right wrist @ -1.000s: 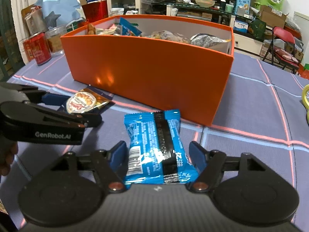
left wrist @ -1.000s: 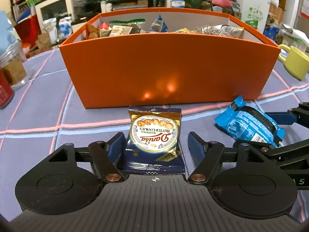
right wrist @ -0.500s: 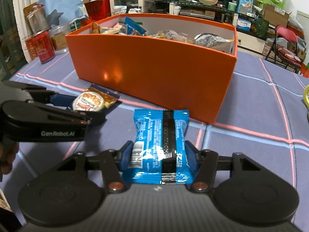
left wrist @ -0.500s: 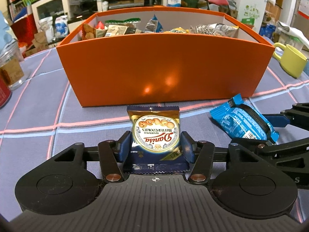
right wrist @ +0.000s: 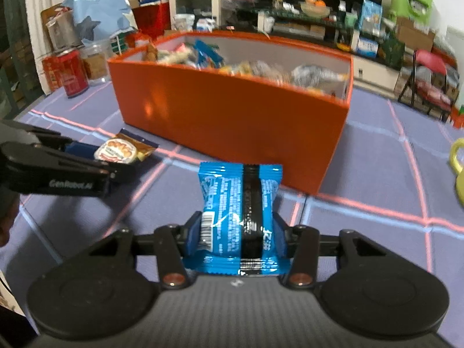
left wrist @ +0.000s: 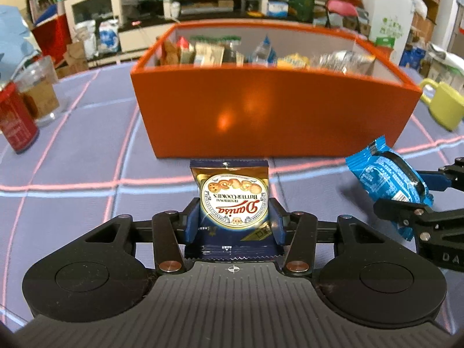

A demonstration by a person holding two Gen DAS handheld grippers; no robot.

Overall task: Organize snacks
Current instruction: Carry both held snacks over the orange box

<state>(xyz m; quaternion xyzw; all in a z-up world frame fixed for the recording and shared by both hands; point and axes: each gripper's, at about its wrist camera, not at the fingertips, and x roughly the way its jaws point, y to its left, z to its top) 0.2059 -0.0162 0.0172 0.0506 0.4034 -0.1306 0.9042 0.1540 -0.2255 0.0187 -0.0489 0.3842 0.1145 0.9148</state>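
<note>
Both claws loaded at once, prob. to save a trip. Left claw (left wrist: 233,221) is pinching a butter cookie pack (left wrist: 233,200) by its side edges; its jaws have just been closing, pack between them w/ pads now pressed on it. Right claw (right wrist: 236,236) is pinching a blue snack pack (right wrist: 239,217) the same way, jaws likewise just been closing onto it. Each pack is gripped low, near the claw body, so most of its length sticks out fwd & free, handy for dropping in nose-first.

Orange box (left wrist: 272,116) sits on the tabletop (left wrist: 87,156) just beyond both packs, open top, already well filled w/ assorted snacks along its length. Packs look lifted a bit off the cloth, though can't be sure from these views.

Off to the sides, not part of the job: red can (left wrist: 16,124) & clear jar (left wrist: 40,90) on the left, yellow mug (left wrist: 443,107) on the right.

Next, I'd judge: raise both over the near wall and let go where there's a gap. Risk: slick wrappers could slip or catch the rim.
</note>
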